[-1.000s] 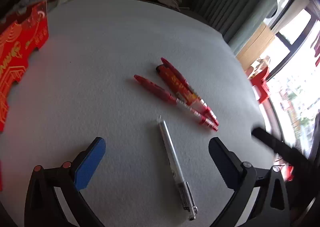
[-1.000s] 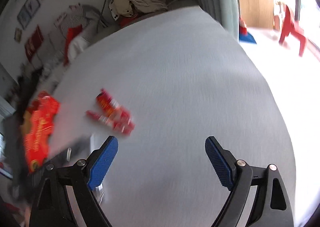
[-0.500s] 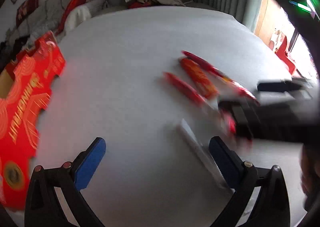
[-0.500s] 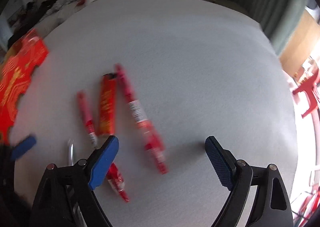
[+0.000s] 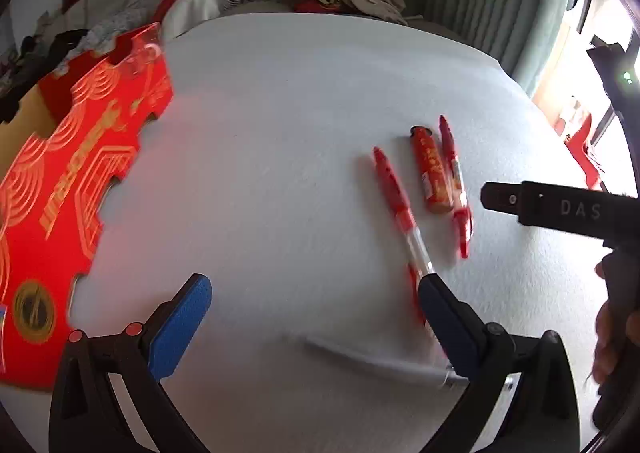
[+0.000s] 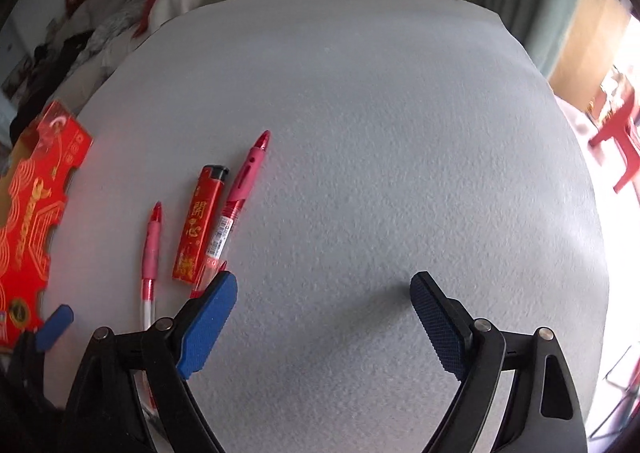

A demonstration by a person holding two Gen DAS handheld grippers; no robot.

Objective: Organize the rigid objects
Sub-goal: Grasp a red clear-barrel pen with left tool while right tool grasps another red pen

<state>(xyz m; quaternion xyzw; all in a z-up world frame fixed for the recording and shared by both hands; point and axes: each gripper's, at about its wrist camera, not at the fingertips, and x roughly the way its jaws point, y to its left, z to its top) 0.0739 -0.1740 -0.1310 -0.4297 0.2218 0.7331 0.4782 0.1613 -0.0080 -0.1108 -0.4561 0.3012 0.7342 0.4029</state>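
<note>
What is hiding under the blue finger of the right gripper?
The near end of the thick red pen slips under that finger. Its tip is covered, so it cannot be seen.

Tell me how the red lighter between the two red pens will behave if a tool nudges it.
The red lighter looks rigid and flat-sided, so it would probably slide, not roll. It likely feels light. The textured white table cover may grip it slightly.

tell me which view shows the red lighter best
The right wrist view. There the red lighter lies sharp and unblocked between two red pens, its black cap and gold characters readable. The left wrist view also shows the whole lighter, but smaller, farther off and slightly blurred, so its print cannot be read.
</note>
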